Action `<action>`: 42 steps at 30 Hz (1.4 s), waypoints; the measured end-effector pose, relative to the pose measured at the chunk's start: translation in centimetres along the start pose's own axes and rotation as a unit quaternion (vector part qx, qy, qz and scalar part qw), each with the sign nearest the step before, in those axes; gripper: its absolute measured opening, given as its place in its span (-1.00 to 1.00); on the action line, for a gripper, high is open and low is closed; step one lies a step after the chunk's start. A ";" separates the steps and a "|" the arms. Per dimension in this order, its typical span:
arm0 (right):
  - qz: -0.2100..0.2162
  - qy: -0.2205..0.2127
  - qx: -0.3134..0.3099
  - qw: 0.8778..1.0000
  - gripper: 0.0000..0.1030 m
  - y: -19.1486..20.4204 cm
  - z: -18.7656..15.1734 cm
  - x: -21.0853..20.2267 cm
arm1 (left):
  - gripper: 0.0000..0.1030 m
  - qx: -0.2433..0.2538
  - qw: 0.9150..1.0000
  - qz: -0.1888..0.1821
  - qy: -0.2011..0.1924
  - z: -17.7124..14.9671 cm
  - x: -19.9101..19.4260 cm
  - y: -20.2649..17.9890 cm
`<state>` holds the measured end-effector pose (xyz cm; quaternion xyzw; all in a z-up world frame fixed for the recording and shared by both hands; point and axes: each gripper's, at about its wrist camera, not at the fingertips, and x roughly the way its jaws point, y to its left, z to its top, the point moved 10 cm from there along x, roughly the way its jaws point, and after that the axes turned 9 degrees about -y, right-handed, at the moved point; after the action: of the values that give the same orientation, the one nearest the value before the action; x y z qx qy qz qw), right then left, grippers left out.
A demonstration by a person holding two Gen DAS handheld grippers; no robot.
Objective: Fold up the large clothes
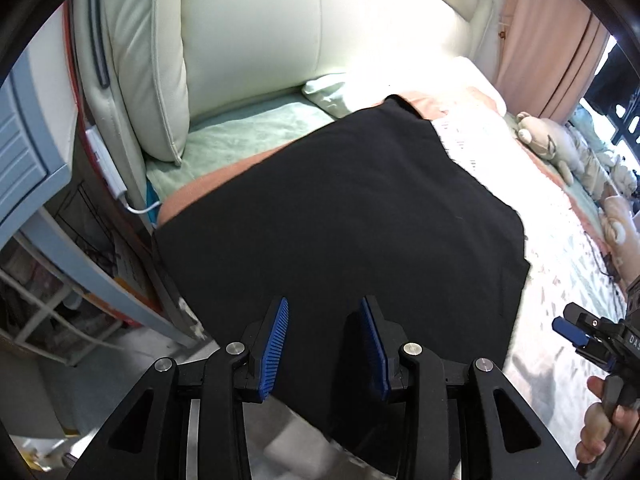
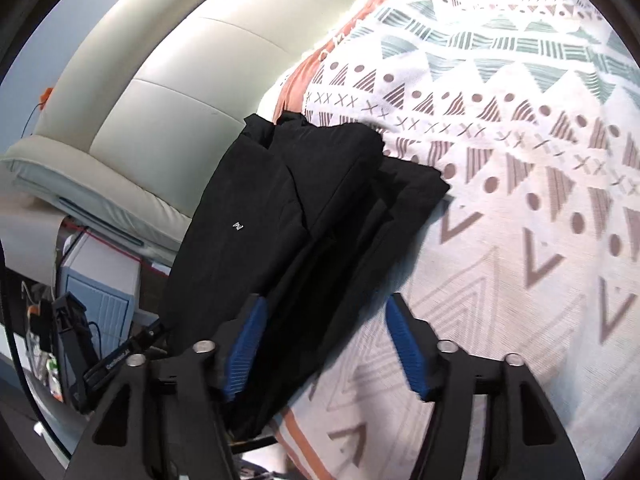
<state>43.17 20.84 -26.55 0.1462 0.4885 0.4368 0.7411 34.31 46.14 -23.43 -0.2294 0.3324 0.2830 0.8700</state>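
A black garment [image 1: 340, 216] lies folded into a thick rectangle on the patterned bedspread [image 1: 560, 272], near the bed's corner. In the right wrist view the same black garment [image 2: 288, 216] shows several stacked layers and a small white logo. My left gripper [image 1: 324, 304] stands open just above the garment's near edge, with nothing between its blue pads [image 1: 276, 344]. My right gripper [image 2: 324, 308] is open too, over the garment's right edge and the bedspread [image 2: 520, 160]. The right gripper [image 1: 576, 330], held by a hand [image 1: 600, 424], also appears at the right edge of the left wrist view.
A cream padded headboard [image 1: 256, 40] rises behind the bed, with a green sheet [image 1: 248, 132] below it. A pale blue cabinet [image 1: 28, 152] and a white cable [image 1: 140, 210] sit left of the bed. Stuffed toys [image 1: 560, 144] line the far side by a pink curtain [image 1: 548, 48].
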 end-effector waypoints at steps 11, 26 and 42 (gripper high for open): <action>-0.055 -0.044 -0.041 0.997 1.00 -2.2 -0.1 -9.7 | 0.78 0.012 0.997 -0.047 -0.060 -1.3 -7.4 -6.6; -0.123 -0.105 -0.065 0.985 1.00 -7.5 -2.7 -22.6 | 0.92 0.059 0.988 -0.095 -0.104 -4.4 -14.1 -14.1; -0.193 -0.167 -0.049 0.966 1.00 -13.2 -9.4 -35.1 | 0.92 0.103 0.976 -0.153 -0.115 -11.9 -19.2 -19.3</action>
<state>36.86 -16.45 -18.61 0.0836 0.3545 0.2786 0.8887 29.48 18.41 -13.77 -0.1522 0.2181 0.1355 0.9544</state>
